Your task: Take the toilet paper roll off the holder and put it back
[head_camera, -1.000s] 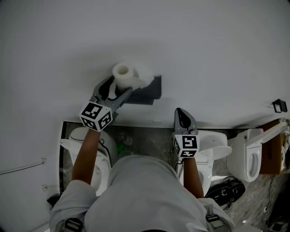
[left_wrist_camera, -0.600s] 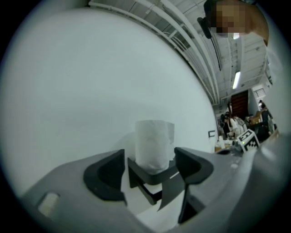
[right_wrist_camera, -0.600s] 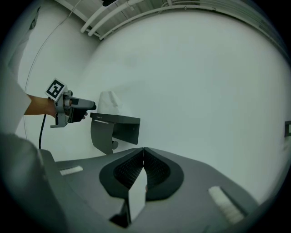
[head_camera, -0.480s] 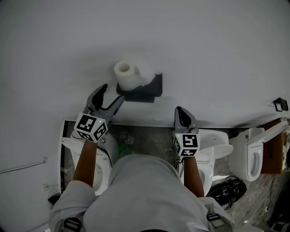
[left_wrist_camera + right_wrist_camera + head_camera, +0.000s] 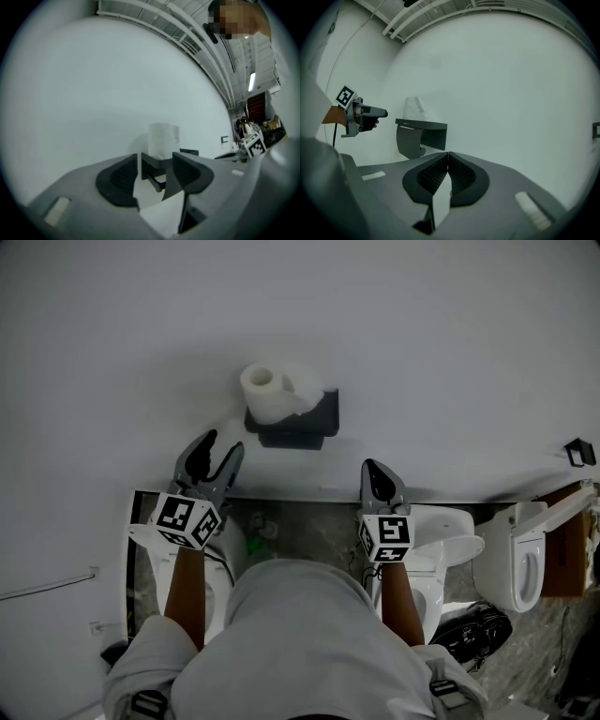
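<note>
Right gripper: jaws clenched pad to pad with nothing in them, held to the lower right of the holder. Left gripper: jaws parted and released, having just been closing. Nothing lies between them, and the gripper stands short of the holder, to its lower left. Roll: upright on top of the holder at its left end, clear of both grippers. The holder is fixed to the white wall.

Only the head view shows the roll's core hole, facing up. Only the left gripper view frames roll and holder through the gap of its own jaws. Only the right gripper view gives the holder side-on, with the left gripper off to its left and apart from it.
</note>
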{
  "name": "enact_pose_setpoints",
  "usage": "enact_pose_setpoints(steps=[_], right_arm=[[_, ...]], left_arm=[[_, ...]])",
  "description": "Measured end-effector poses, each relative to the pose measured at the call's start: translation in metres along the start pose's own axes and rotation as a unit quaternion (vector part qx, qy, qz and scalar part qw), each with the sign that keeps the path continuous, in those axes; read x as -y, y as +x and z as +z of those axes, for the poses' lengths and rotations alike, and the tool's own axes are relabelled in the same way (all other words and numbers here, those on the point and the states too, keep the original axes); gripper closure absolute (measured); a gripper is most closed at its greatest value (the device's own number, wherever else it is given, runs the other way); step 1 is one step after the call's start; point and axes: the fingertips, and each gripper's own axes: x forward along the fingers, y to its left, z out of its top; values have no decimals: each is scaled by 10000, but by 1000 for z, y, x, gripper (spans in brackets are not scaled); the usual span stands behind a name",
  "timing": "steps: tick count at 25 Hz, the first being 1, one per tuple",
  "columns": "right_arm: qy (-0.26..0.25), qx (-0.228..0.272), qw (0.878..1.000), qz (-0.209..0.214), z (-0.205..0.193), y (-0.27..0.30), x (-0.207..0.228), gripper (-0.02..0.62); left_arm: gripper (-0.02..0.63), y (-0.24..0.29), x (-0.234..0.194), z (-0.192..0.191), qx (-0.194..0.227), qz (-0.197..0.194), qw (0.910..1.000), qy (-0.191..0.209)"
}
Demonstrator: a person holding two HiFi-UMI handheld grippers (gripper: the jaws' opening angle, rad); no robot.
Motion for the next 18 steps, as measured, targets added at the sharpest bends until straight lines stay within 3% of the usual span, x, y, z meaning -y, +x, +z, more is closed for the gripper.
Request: enact_pose_setpoints(steps=[18], right_arm=[[55,120,9998,-147,17,-25,-25,592]], left_arm=[[519,-33,5,4,63,136,9998,-124]])
